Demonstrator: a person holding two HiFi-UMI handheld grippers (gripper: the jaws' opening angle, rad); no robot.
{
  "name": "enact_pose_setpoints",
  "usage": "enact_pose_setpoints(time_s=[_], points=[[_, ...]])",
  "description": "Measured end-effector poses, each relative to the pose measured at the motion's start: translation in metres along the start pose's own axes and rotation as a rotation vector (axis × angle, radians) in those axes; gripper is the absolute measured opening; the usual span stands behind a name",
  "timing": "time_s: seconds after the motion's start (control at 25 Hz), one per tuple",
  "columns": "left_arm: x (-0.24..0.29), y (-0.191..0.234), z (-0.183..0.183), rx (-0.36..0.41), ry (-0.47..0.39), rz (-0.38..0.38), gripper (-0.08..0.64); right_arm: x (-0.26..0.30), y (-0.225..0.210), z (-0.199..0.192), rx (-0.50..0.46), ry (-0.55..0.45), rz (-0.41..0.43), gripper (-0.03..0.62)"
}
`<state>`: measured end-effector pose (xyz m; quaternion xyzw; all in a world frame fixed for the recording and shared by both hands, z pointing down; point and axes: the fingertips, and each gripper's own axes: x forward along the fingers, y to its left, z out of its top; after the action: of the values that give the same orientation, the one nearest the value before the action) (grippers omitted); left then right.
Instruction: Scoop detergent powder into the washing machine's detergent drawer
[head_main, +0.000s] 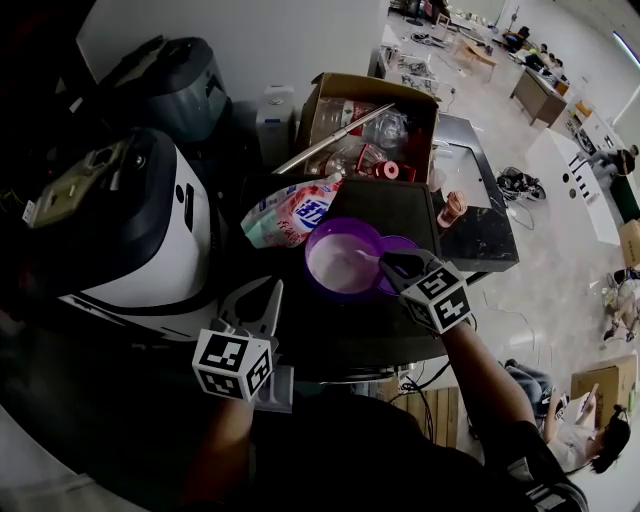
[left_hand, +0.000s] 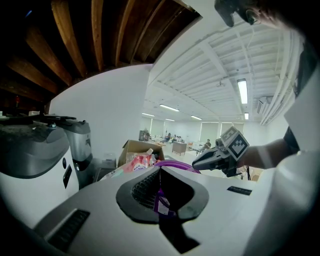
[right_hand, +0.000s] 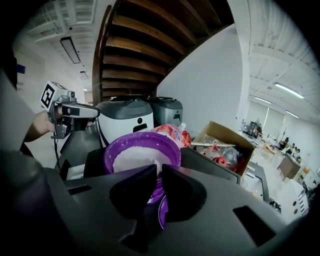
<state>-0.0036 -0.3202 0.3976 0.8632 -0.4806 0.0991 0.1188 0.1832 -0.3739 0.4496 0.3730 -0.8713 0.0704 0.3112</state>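
White-jawed and nearest the body, the left gripper (head_main: 258, 305) has its jaws apart with nothing between them. It sits beside the pale shell of what I take for the washing machine (head_main: 150, 240), a smooth, rounded body under a dark lid. I cannot pick out the drawer itself with any certainty.

Just beyond, the right gripper (head_main: 388, 263) has its black jaws drawn in to a narrow slit. They appear clamped on the thin pale handle of a scoop (head_main: 366, 259), whose far end lies in the powder (head_main: 340, 268).

The step in hand looks like loading the scoop. A shallow dip would serve best, followed by a slow lift with the wrist held level. Powder this fine and loose will slide off at the slightest roll, so a modest load beats a heaped one. A slim handle may also twist in the pads, which calls for a firm grip.

The bowl (head_main: 318, 240) is round, glossy purple plastic, about half full, and stands on a matte black top (head_main: 385, 205). Touching its far-left rim lies a soft, crinkled pink-and-white pouch (head_main: 290, 212) (presumably the detergent's own). Farther off is a cardboard box (head_main: 330, 85), its flaps open, holding clear bottles.
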Motion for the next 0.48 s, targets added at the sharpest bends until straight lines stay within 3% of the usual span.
enact_pose_setpoints(time_s=[0.28, 0.48], points=[[-0.006, -0.001, 0.001, -0.01, -0.006, 0.0, 0.008, -0.001, 0.017, 0.006, -0.051, 0.031, 0.037, 0.028], [-0.011, 0.0, -0.002, -0.018, -0.009, 0.002, 0.008, -0.004, 0.017, 0.014, -0.122, 0.025, 0.004, 0.02]])
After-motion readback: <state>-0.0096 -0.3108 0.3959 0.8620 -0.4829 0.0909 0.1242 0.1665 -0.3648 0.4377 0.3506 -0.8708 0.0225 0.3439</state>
